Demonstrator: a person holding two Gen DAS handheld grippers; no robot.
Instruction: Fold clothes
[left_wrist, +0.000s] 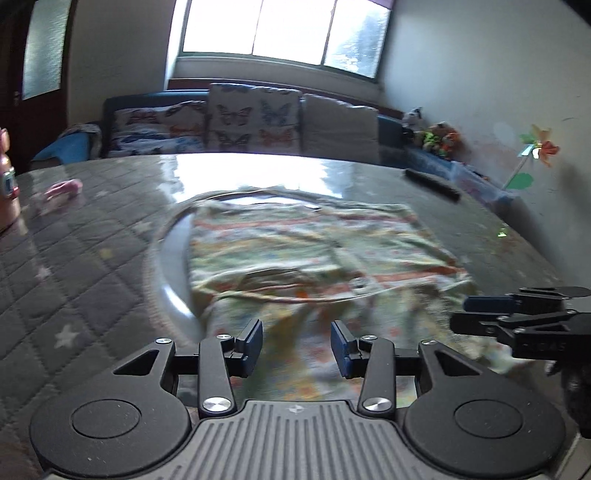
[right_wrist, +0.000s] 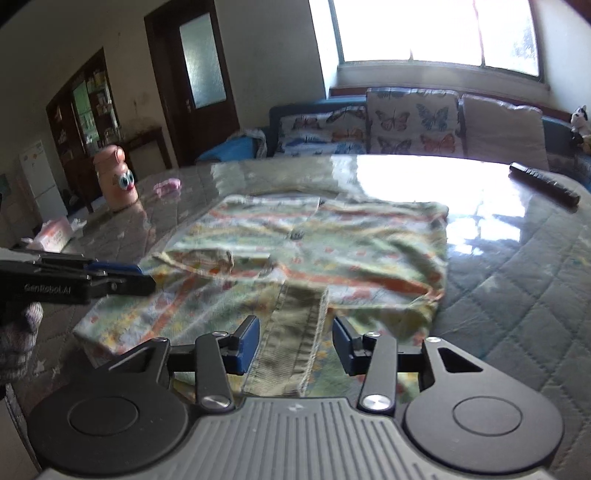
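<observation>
A pale green garment with orange stripes and small prints (left_wrist: 314, 254) lies spread and partly folded on the glass-topped table; it also shows in the right wrist view (right_wrist: 314, 243). A ribbed green cuff or hem (right_wrist: 291, 347) lies between the right gripper's fingers. My left gripper (left_wrist: 297, 347) is open above the garment's near edge, holding nothing. My right gripper (right_wrist: 295, 345) is open, its jaws either side of the ribbed hem. The right gripper also shows at the right of the left wrist view (left_wrist: 517, 317), and the left gripper at the left of the right wrist view (right_wrist: 92, 280).
A quilted grey cloth covers the table (left_wrist: 74, 266) under glass. A dark remote (right_wrist: 543, 182) lies at the far right. A pink cartoon bottle (right_wrist: 116, 177) and a small pink item (right_wrist: 168, 186) stand at the far left. A sofa with butterfly cushions (right_wrist: 406, 122) is behind.
</observation>
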